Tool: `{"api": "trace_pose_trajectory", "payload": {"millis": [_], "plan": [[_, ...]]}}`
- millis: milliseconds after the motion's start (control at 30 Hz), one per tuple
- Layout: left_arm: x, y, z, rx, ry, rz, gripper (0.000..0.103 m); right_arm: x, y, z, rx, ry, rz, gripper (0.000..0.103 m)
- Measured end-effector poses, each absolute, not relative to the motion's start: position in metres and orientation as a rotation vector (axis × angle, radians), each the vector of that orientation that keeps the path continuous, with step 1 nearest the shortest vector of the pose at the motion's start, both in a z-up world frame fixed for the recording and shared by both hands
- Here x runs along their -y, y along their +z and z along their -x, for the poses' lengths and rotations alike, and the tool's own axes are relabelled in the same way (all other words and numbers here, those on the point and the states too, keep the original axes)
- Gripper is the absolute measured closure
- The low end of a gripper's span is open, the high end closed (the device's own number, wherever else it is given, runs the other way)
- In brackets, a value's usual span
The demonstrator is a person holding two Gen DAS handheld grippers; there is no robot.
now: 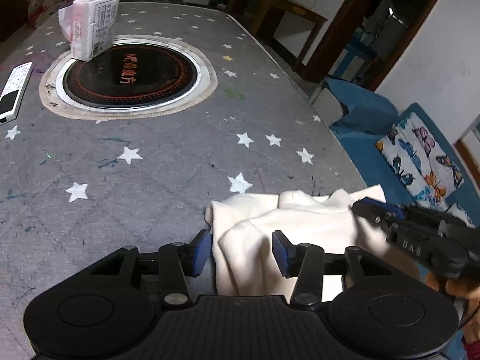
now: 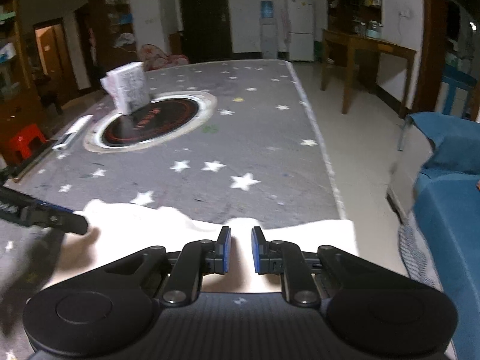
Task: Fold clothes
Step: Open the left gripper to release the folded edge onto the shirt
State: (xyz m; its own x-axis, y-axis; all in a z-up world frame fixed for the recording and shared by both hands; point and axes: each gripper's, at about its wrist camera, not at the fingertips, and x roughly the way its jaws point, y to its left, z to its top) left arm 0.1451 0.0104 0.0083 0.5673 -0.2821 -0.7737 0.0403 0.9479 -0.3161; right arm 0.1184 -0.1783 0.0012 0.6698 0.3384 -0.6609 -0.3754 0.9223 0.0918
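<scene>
A: Two claws meet at one white garment (image 1: 288, 228). How do they stand?

B: The left gripper (image 1: 242, 252) is spread wide, a bunched fold rising between its blue pads but not pinched. The right gripper (image 2: 241, 250) is parted narrowly over flat cloth, grasping nothing.

A: Where does the garment lie?

B: At the near edge of the star-patterned table (image 1: 150, 156), well short of the round cooktop (image 1: 129, 75), the tissue pack (image 1: 93, 27) and the remote (image 1: 13, 90).

A: How far along?

B: Rumpled and partly doubled over; neat folding seems left.
</scene>
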Motion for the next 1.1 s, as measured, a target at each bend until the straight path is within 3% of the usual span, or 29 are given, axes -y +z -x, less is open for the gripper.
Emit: {"api": "trace_pose_trajectory", "payload": {"millis": [833, 1100], "plan": [[-0.005, -0.005, -0.160, -0.987, -0.139, 0.253, 0.051, 0.126, -0.013, -0.125, -0.747, 0.507, 0.101, 0.088], [-0.002, -0.003, -0.157, -0.969, -0.124, 0.222, 0.049, 0.141, 0.006, -0.106, -0.735, 0.524, 0.096, 0.088]]}}
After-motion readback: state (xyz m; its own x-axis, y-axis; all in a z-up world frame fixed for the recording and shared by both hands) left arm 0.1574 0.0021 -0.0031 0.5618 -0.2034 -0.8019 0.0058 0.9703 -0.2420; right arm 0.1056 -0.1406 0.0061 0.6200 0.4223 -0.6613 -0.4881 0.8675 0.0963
